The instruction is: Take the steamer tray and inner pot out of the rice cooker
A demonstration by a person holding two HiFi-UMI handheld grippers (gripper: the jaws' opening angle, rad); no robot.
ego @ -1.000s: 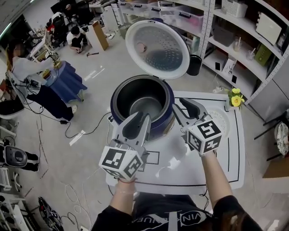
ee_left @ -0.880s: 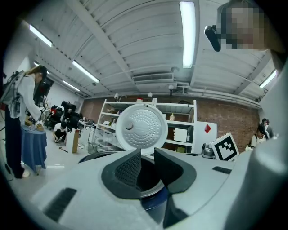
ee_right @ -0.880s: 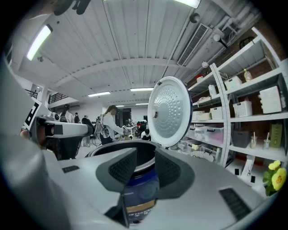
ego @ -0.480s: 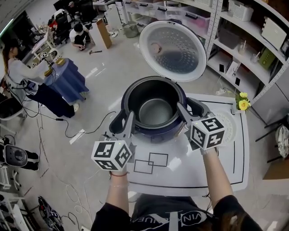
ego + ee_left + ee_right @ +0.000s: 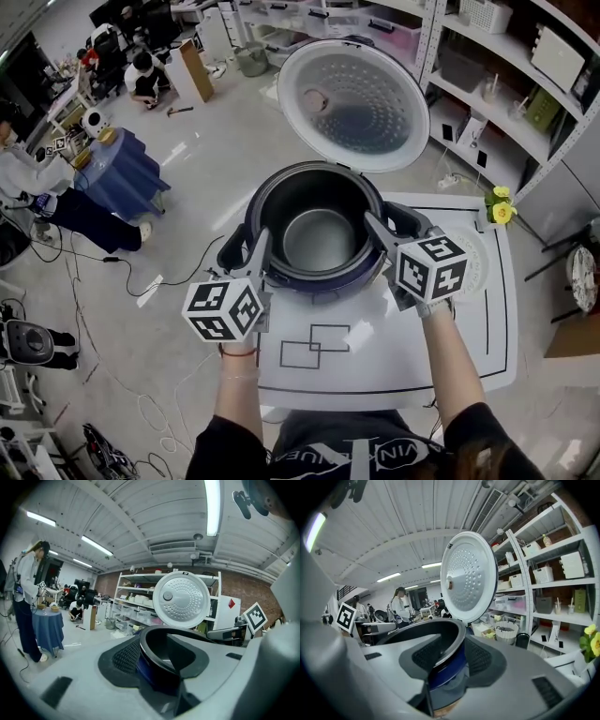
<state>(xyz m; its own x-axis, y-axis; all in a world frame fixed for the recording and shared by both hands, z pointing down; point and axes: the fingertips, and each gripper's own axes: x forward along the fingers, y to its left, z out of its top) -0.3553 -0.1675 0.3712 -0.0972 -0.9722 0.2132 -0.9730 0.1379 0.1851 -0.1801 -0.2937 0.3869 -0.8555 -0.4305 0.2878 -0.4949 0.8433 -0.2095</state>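
Observation:
The dark blue rice cooker (image 5: pixel 317 281) stands on the white table with its lid (image 5: pixel 354 92) swung up. The metal inner pot (image 5: pixel 319 236) sits inside it. My left gripper (image 5: pixel 248 251) straddles the cooker's left rim (image 5: pixel 157 637), one jaw inside and one outside. My right gripper (image 5: pixel 394 225) straddles the right rim (image 5: pixel 443 637) the same way. Both grippers' jaws have just been opening, and the rim stands between them without the pads pressing on it. A white round tray (image 5: pixel 476 267) lies on the table behind the right gripper.
The white table (image 5: pixel 375 366) has black outlines marked in front of the cooker. Yellow flowers (image 5: pixel 497 206) stand at its far right corner. Shelves (image 5: pixel 506 84) run along the right. A blue-draped table (image 5: pixel 117 169) and people are on the floor at the far left.
My left gripper has moved from in front of the cooker out to its left rim, with its jaws spread wider. The right gripper has shifted a little along the right rim.

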